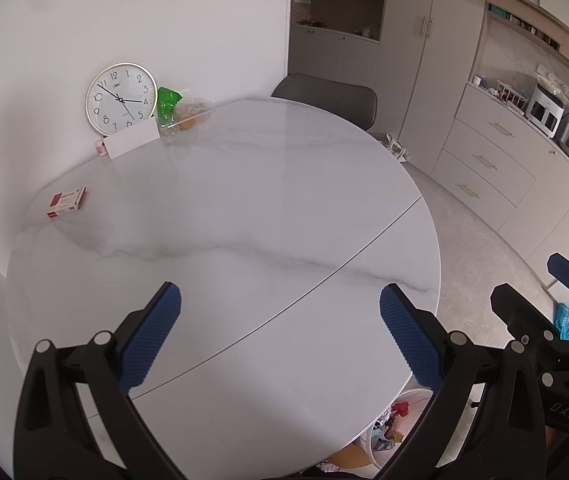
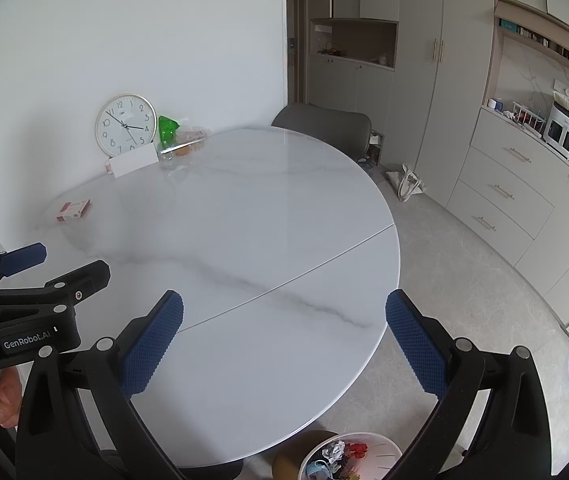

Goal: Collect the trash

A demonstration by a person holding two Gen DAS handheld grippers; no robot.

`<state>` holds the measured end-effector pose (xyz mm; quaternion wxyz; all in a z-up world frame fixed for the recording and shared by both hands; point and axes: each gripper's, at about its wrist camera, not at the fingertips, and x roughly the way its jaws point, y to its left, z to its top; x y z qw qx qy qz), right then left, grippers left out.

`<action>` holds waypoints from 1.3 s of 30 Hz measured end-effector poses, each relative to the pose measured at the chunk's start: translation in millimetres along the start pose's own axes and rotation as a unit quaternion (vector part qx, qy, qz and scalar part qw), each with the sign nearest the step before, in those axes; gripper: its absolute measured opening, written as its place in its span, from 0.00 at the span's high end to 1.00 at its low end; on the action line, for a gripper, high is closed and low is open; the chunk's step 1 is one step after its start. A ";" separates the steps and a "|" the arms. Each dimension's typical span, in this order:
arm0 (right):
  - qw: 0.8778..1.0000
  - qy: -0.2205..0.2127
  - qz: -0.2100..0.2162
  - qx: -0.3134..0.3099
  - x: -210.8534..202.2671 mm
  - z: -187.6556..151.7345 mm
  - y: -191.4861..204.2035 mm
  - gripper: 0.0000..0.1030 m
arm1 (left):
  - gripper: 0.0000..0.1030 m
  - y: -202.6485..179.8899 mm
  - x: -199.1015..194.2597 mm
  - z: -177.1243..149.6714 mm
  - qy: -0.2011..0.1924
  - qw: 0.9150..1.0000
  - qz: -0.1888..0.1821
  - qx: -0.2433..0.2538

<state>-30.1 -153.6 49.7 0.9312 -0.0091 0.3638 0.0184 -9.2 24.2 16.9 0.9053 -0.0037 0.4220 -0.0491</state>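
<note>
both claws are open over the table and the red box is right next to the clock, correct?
Not quite. Both claws, left and right, are open, but the red box lies apart from the clock, nearer the table edge, as the left wrist view shows.

Black tool (image 1: 280,332) frames, blue textured pads (image 1: 152,336), silver rivets.

We look down both wrist cameras from above the round marble table's (image 1: 244,208) near edge, side by side, sharing the far wall clock (image 2: 126,126).
</note>
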 end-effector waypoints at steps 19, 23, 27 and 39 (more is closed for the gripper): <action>1.000 0.004 0.000 0.002 4.1 -2.8 -0.3 0.02 | 0.07 -4.8 4.3 -1.4 0.001 1.000 -0.003 0.005; 1.000 0.005 0.000 0.005 5.8 -3.7 1.0 0.02 | 0.07 -5.3 4.7 -1.2 0.001 1.000 -0.003 0.009; 1.000 0.005 0.000 0.006 6.8 -2.3 2.0 0.02 | 0.07 -7.5 4.1 -0.1 0.001 1.000 -0.005 0.014; 1.000 0.006 0.000 0.007 6.7 -1.2 1.5 0.02 | 0.07 -8.6 5.7 0.6 0.006 1.000 -0.010 0.016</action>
